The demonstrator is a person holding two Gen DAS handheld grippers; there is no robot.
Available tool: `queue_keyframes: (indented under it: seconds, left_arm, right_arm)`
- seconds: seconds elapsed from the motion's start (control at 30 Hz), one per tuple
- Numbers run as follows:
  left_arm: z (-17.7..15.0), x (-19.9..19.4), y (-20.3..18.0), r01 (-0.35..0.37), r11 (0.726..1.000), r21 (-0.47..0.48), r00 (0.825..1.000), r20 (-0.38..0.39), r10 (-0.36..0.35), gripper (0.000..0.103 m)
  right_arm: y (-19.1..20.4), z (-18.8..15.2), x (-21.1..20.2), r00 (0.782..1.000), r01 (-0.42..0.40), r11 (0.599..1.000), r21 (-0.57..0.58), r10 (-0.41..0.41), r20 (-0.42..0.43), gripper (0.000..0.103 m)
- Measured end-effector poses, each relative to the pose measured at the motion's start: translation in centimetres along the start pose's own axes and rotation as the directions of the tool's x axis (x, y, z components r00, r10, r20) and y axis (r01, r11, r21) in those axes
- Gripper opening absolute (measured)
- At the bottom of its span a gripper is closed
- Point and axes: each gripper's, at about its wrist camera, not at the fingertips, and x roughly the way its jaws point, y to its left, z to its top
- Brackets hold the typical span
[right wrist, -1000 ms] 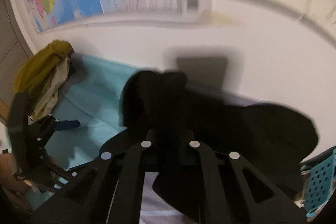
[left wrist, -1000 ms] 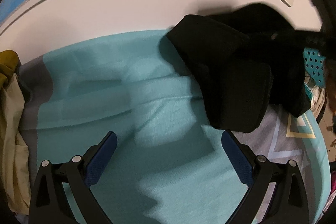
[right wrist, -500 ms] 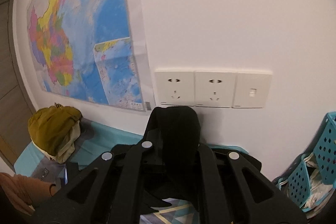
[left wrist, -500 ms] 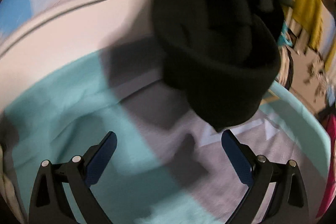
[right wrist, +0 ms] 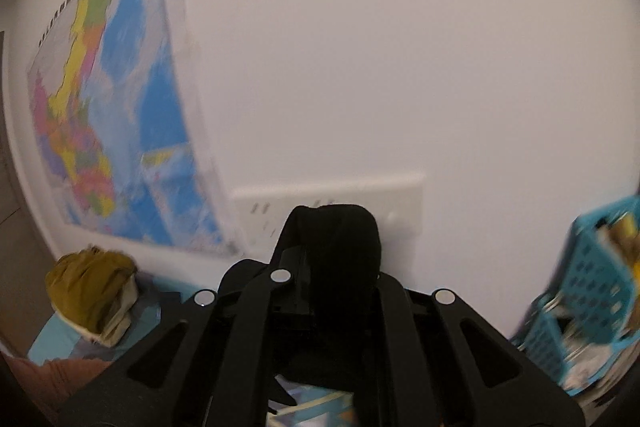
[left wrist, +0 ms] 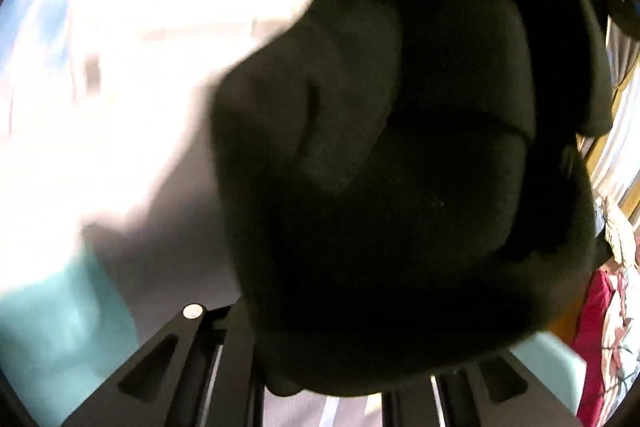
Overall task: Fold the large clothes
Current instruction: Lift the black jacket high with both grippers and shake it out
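Black fabric fills most of my left wrist view: the black garment hangs bunched and blurred right in front of my left gripper, its lower edge draped over where the fingertips would be. The fingers are hidden behind it, so I cannot tell how wide that gripper stands or whether it has any cloth.

In my right wrist view my right gripper is closed tight on a fold of the same garment, which humps up above the tips and trails down between the black arms.

Below, a teal sheet covers the surface, with a grey patch beside it. An olive pile of clothes sits on the far left end of that surface against the white wall. A coloured map hangs on the wall beside a row of sockets, and a blue perforated basket stands at the right.
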Motion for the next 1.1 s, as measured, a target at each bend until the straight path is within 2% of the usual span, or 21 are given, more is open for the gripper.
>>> queue_keyframes:
  seconds: [0.17,0.27,0.37,0.47,0.53,0.57,0.6,0.63,0.67,0.8,0.87,0.97,1.0,1.07,1.1]
  left_arm:
    - [7.9,-2.2,-1.7,-0.008,1.0,0.014,0.992,0.13,0.007,0.008]
    - [10.9,-3.6,-2.2,0.0,1.0,0.011,0.988,0.156,-0.002,0.007]
    - [13.3,-6.5,-2.9,-0.014,1.0,0.021,0.972,0.234,0.009,0.007]
    - [15.2,-11.5,-3.4,-0.009,1.0,0.012,0.945,0.326,0.005,0.007]
    - [15.9,-15.9,-3.6,-0.031,0.999,0.009,0.918,0.396,0.025,0.007]
    - [16.2,-18.8,-3.8,-0.047,0.999,0.004,0.897,0.441,0.041,0.007]
    - [16.2,-20.6,-3.9,-0.059,0.998,0.0,0.883,0.467,0.052,0.007]
    - [16.0,-23.5,-4.0,-0.081,0.997,-0.001,0.861,0.504,0.07,0.007]
    - [15.8,-24.9,-4.2,-0.102,0.995,-0.002,0.851,0.518,0.088,0.007]
    - [12.3,-34.8,-5.3,-0.243,0.97,-0.025,0.78,0.59,0.21,0.007]
    - [11.3,-36.8,-5.8,-0.293,0.956,-0.035,0.756,0.603,0.254,0.007]
    - [7.4,-41.8,-7.6,-0.385,0.922,-0.044,0.729,0.597,0.334,0.007]
    - [5.7,-43.6,-8.4,-0.45,0.892,-0.037,0.708,0.594,0.382,0.007]
    - [3.4,-47.2,-10.5,-0.523,0.852,-0.031,0.678,0.591,0.438,0.008]
    - [1.9,-47.8,-11.6,-0.551,0.834,-0.026,0.665,0.59,0.458,0.008]
  right_arm:
    - [0.4,5.8,-4.8,0.991,0.061,0.996,-0.063,-0.053,0.119,0.004]
    - [1.8,8.6,-8.9,0.979,0.107,0.987,-0.117,-0.084,0.187,0.004]
    - [3.0,10.1,-14.0,0.961,0.136,0.978,-0.157,-0.092,0.26,0.004]
    - [4.1,10.7,-18.8,0.943,0.154,0.973,-0.172,-0.093,0.32,0.004]
    - [4.8,10.7,-22.0,0.931,0.158,0.972,-0.171,-0.089,0.355,0.004]
    - [5.3,10.5,-23.7,0.926,0.15,0.973,-0.175,-0.076,0.37,0.004]
    - [5.6,10.3,-24.9,0.922,0.143,0.974,-0.175,-0.067,0.382,0.004]
    - [6.1,10.0,-26.5,0.918,0.122,0.977,-0.175,-0.045,0.394,0.004]
    - [6.7,9.4,-28.0,0.915,0.09,0.98,-0.177,-0.011,0.404,0.004]
    - [9.1,6.8,-31.5,0.901,-0.005,0.978,-0.207,0.095,0.423,0.004]
    - [10.4,4.8,-32.8,0.892,-0.08,0.972,-0.219,0.169,0.42,0.004]
    - [12.1,2.1,-34.0,0.871,-0.174,0.956,-0.234,0.26,0.416,0.004]
    - [12.6,1.5,-34.2,0.864,-0.2,0.95,-0.238,0.286,0.415,0.004]
    - [13.7,0.1,-35.0,0.84,-0.26,0.931,-0.256,0.349,0.416,0.004]
    - [14.0,-0.3,-35.3,0.823,-0.295,0.919,-0.261,0.383,0.419,0.004]
